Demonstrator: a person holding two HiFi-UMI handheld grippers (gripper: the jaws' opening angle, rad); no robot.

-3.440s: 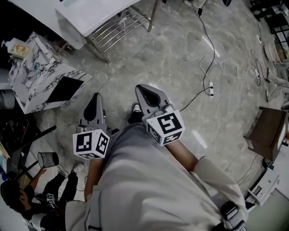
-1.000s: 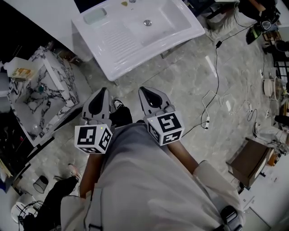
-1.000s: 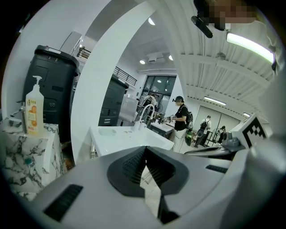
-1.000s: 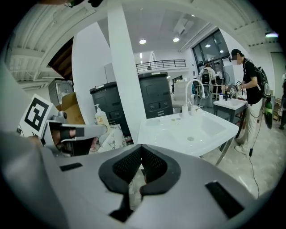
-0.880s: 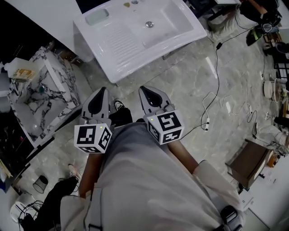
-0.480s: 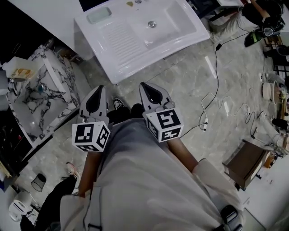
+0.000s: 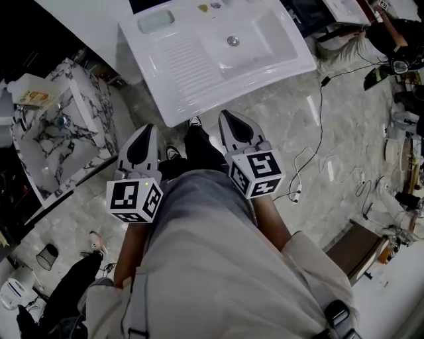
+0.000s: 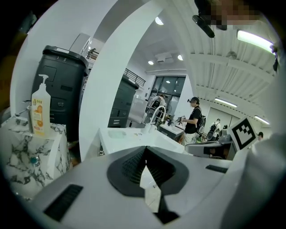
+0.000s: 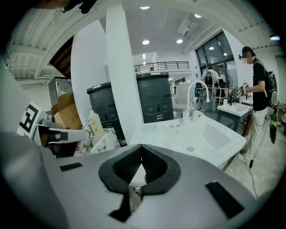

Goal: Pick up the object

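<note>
You hold your left gripper (image 7: 141,130) and right gripper (image 7: 230,118) just short of the white rectangular ceramic sink's (image 7: 199,99) near edge. Each has its jaws pressed together on nothing. A small tan object (image 7: 203,8) lies on the sink's far ledge.

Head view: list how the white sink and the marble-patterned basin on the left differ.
The white sink is plain white; the marble-patterned basin carries dark veining. The white sink has a ribbed drainboard beside its bowl; the marble-patterned basin shows none. The white sink fills the top centre; the marble-patterned basin sits at the left edge. Both stand on the grey floor.
</note>
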